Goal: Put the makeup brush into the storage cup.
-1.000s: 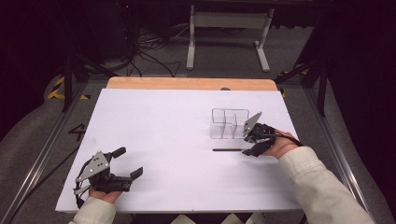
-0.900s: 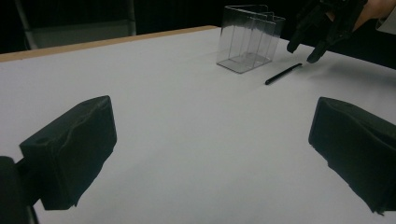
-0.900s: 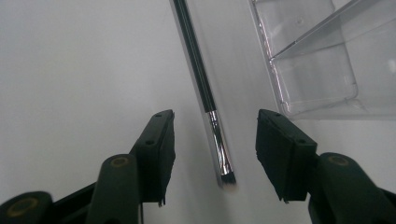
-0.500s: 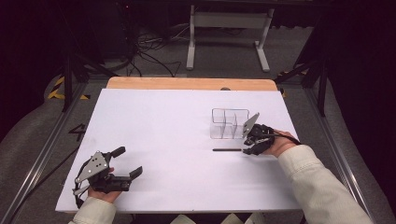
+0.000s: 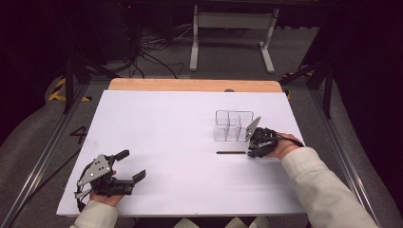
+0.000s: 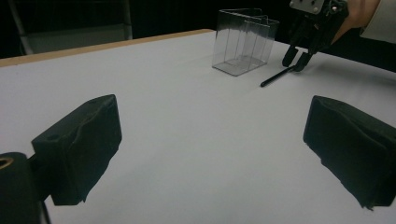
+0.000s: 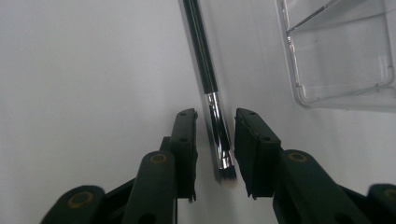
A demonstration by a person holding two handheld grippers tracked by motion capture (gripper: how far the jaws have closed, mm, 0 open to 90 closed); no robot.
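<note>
High view: white bench with a bare wooden strip along its far edge. A clear plastic organiser, divided into compartments, stood right of centre. Just near of it lay a thin black makeup brush, flat on the bench and pointing left to right. The right tool sat at the brush's right end, held in a hand with a pale sleeve coming in from the near right. The left tool rested at the near left corner, well apart from the brush and organiser, jaws spread wide with nothing between them.

Left gripper view: both black pads stood far apart over bare bench, the left tool open and empty. Far off to the right, the organiser stood upright. Just beside it, the right tool pointed down with its tips on either side of the brush end.

Right gripper view: the brush ran away from the camera, black handle far, silver ferrule and short bristle tip between the two pads of the right tool. The jaws had just been closing. A thin gap showed on each side of the ferrule, so the pads were not yet pressing on it. The brush lay flat on the bench. One corner of the organiser showed at the far right, apart from the brush.
</note>
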